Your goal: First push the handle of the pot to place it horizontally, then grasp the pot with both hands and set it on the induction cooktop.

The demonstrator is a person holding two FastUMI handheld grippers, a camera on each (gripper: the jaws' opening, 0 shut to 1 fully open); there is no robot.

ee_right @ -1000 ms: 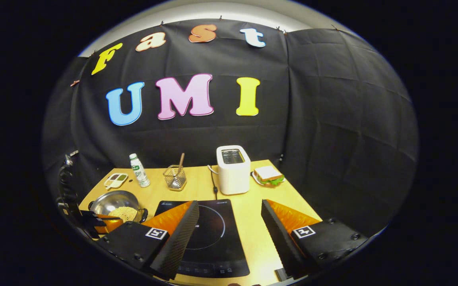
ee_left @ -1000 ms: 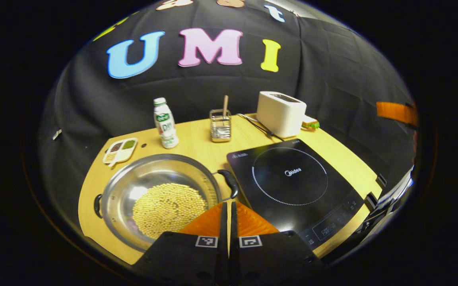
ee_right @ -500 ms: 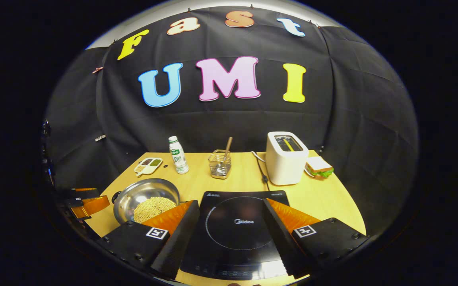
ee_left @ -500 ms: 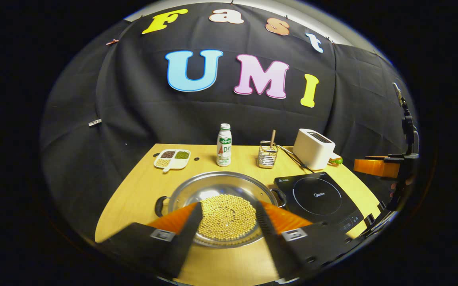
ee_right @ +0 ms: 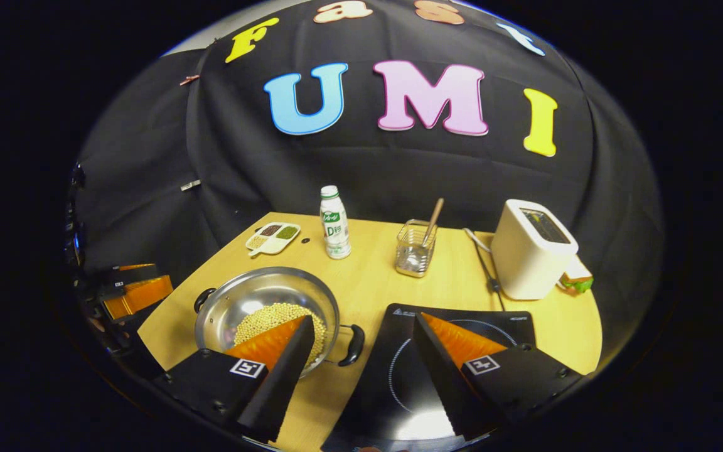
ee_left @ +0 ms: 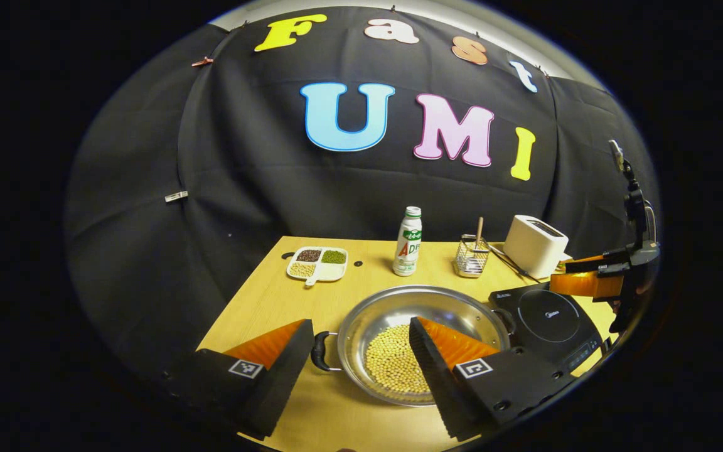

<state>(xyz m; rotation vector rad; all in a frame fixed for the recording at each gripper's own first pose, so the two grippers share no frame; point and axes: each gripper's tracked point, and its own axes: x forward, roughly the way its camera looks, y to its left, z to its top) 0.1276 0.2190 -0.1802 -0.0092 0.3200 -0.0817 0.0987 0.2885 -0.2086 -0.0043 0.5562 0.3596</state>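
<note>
The pot sits on the wooden table, a shallow steel pan with a layer of pale beans in its bottom and a dark loop handle at each end. In the left gripper view, its left handle lies in the gap between the spread fingers of the left gripper, just beside the left finger, while the right finger hangs over the beans; the jaws are released and hold nothing. In the right gripper view, the pot's right handle lies between the fingers of the right gripper, nearer the left one (no contact can be made out), and these jaws too stand wide apart, empty. The induction cooktop lies flat under the right finger of that gripper, just beside the pot's right handle.

Beyond the jaws, toward the wall, stand a drink bottle, a wire holder with a stick in it, and a white toaster with a sandwich tucked behind it. A divided dish of grains rests at the far left corner.
</note>
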